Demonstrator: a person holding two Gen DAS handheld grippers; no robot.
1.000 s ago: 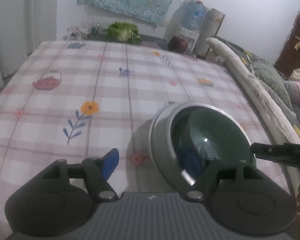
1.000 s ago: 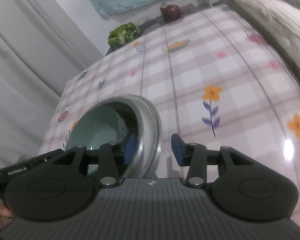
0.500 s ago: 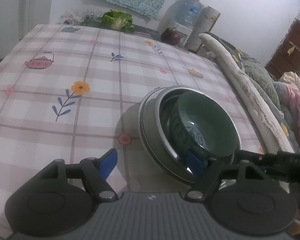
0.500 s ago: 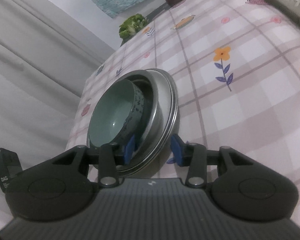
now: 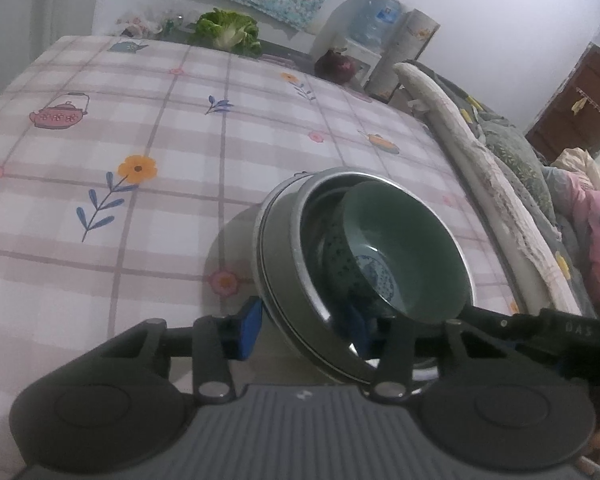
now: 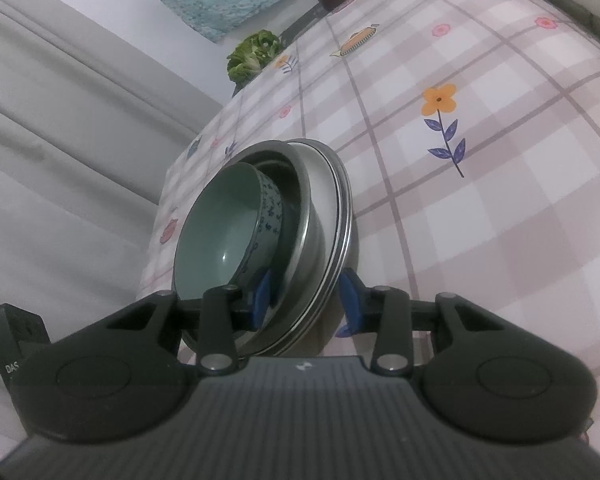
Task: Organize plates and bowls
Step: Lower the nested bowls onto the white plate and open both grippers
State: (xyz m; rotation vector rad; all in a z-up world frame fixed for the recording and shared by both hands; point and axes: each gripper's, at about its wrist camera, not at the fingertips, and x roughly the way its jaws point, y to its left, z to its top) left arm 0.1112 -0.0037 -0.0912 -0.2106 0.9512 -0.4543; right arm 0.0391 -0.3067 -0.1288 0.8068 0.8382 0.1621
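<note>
Nesting green bowl (image 5: 404, 248) inside tilted steel bowl (image 5: 284, 280).

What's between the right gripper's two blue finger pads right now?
In the right wrist view, the right gripper straddles the stacked steel bowls' rim; the green ceramic bowl sits nested inside.

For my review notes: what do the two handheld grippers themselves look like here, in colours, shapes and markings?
Both look alike. The left gripper and right gripper each have a grey ribbed body, two black rounded housings, black linkage arms with silver pivot pins, and blue fingertip pads. A small pale logo sits on each ribbed body. White lettering marks the black side block.
</note>
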